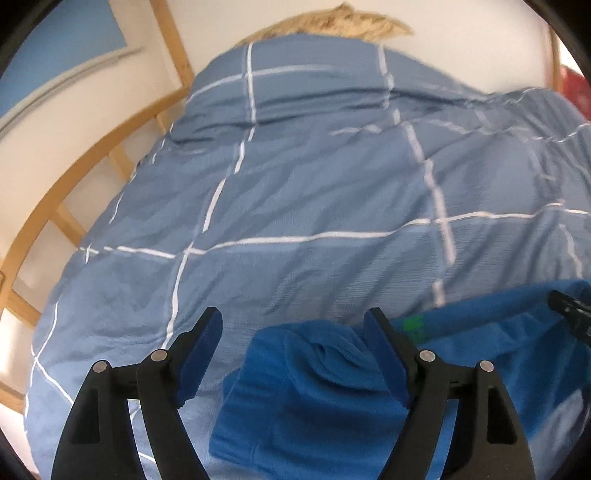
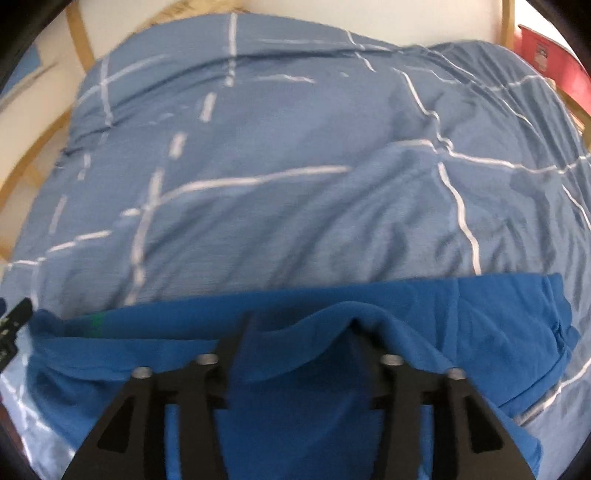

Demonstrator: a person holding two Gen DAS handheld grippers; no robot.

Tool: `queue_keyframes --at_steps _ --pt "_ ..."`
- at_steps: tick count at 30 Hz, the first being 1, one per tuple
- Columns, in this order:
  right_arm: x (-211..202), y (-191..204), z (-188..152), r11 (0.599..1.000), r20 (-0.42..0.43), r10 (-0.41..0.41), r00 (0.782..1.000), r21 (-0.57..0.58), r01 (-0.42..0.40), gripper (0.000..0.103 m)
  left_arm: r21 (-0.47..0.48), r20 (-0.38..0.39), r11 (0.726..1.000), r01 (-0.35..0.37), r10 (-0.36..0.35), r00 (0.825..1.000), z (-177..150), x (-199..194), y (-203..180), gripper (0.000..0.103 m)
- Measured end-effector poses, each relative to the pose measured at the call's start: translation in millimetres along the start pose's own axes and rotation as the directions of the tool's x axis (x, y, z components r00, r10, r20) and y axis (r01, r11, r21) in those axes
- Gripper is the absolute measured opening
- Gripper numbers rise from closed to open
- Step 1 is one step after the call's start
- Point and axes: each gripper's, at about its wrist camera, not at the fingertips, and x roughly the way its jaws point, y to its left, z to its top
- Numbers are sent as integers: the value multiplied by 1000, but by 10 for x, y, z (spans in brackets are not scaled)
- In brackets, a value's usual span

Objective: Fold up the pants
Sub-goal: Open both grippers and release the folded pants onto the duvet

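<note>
The bright blue pants point(image 1: 314, 398) lie on a bed covered by a pale blue checked duvet point(image 1: 295, 184). In the left wrist view my left gripper point(image 1: 293, 332) is open, its blue-padded fingers standing either side of a bunched end of the pants. The pants run off to the right, with a small green tag point(image 1: 413, 325). In the right wrist view the pants point(image 2: 443, 325) lie across the bottom and fabric drapes over my right gripper point(image 2: 303, 325), hiding its fingertips. The jaws look spread wide.
A wooden bed frame point(image 1: 55, 192) curves along the left against a white wall. A tan fluffy item point(image 1: 332, 22) lies at the bed's far end. A red object point(image 2: 550, 62) stands at the far right. The other gripper's tip point(image 1: 569, 310) shows at the right edge.
</note>
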Motion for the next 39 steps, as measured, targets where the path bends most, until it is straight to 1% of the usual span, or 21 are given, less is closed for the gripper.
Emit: queue_keyframes --at_steps 2,4,6,7,9,10,12,13,15,17,20,22,24,25,27,29,30,33,35,37,39 --pt "-162 52 -33 999 23 29 999 -29 -29 59 21 43 999 39 -40 998 -89 -184 -16 78" --pt "-373 72 -106 996 52 66 996 -67 -63 59 45 94 995 84 -88 992 -221 -442 -40 78" --pt "-605 63 -207 990 86 107 991 -105 -98 59 60 129 991 117 -124 984 -327 -650 -84 78" --pt "-702 67 -245 987 107 114 988 -125 -100 59 70 140 989 129 -138 980 -366 -730 -124 78" --pt "-928 70 -345 981 150 109 983 -176 -82 59 91 164 982 168 -181 970 -489 -941 -224 78" --pt "-1018 47 -400 978 159 118 980 -188 -87 59 103 170 975 195 -210 963 -549 -1044 -290 78" --pt "-1208 -55 -513 976 176 141 974 -188 -107 59 113 191 964 241 -259 947 -676 -1222 -407 78" --pt "-1314 -131 -599 978 188 139 972 -182 -105 59 116 198 960 257 -276 941 -719 -1288 -460 78" --pt "-1526 -302 -803 978 228 140 964 -182 -100 59 143 202 940 309 -334 921 -861 -1443 -655 78" --pt "-1658 -451 -955 980 252 128 959 -179 -84 59 173 202 926 335 -366 908 -963 -1539 -835 78" --pt "-1800 -692 -1182 984 277 78 958 -174 -30 59 224 215 899 377 -423 880 -1125 -1707 -1142 78" --pt "-1887 -874 -1331 984 293 35 955 -180 20 59 234 221 873 428 -477 851 -1206 -1783 -1318 78" --pt "-1946 -1037 -1434 983 313 18 950 -178 40 59 241 214 839 488 -537 816 -1282 -1818 -1495 78" --pt "-1968 -1137 -1501 984 322 -1 947 -168 59 59 247 207 825 509 -558 804 -1321 -1823 -1605 78" --pt "-1991 -1294 -1608 985 336 -12 942 -158 69 59 265 188 805 531 -583 790 -1373 -1807 -1767 78" --pt "-1947 -1429 -1705 984 318 -5 948 -168 61 59 279 154 790 545 -598 787 -1421 -1768 -1931 78" --pt "-1914 -1473 -1739 982 304 5 953 -181 53 59 290 135 787 545 -597 791 -1450 -1738 -2024 77" --pt "-1731 -1522 -1810 963 250 29 968 -265 40 59 312 97 790 528 -579 809 -1531 -1661 -2216 75" --pt "-1621 -1483 -1857 946 220 36 975 -322 38 59 318 66 799 511 -556 829 -1583 -1596 -2316 75" --pt "-1506 -1453 -1897 926 181 50 982 -378 23 59 320 51 811 490 -531 846 -1607 -1547 -2367 75" --pt "-1377 -1391 -1910 904 138 53 989 -428 11 58 311 32 820 480 -514 857 -1621 -1499 -2393 75"
